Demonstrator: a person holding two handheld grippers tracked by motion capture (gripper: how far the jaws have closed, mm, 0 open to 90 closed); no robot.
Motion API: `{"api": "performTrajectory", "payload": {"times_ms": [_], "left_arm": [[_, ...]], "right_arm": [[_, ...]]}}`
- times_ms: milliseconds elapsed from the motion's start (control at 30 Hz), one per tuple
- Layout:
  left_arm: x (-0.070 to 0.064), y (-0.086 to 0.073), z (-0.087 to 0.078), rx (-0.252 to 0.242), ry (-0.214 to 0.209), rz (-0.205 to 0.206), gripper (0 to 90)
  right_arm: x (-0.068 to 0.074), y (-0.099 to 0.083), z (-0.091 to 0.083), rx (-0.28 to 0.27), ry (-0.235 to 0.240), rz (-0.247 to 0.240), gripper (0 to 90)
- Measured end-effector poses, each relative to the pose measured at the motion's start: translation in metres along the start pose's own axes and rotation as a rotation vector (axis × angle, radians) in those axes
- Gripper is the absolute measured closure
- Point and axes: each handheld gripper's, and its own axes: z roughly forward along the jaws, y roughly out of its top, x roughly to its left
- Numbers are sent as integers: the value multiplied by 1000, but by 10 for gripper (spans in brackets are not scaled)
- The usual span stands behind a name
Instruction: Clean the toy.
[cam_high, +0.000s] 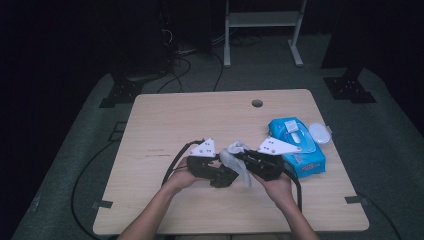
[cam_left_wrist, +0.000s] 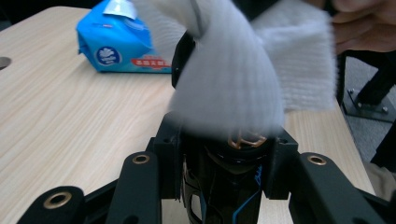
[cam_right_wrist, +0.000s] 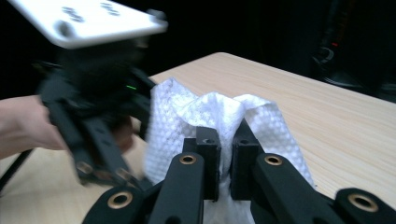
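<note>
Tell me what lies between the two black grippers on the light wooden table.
In the high view, a crumpled white wet wipe hangs between the left gripper and the right gripper; the right gripper view shows its jaws pinching it.

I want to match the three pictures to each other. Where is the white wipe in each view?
High view: the wipe hangs at centre, between the two grippers.
Left gripper view: it drapes across the upper middle, just above the jaws.
Right gripper view: it is at centre, pinched between the shut jaws.
Shared landmark: the wooden table.
</note>
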Motion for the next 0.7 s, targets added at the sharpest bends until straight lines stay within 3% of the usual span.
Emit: {"api": "performTrajectory", "payload": {"times_ms": [133,333,600,700], "left_arm": [[0,2,1,-4,-1,-4,583],[1,0,0,24,8,5,582],[1,-4,8,53,-14,-4,581],[0,-4,11,84,-13,7,581]], "right_arm": [[4,1,3,10,10,-30,846],[-12,-13,-8,3,-23,36,845],[-19,-34,-12,5,-37,89,845],[-19,-37,-13,17,-40,94,845]]}}
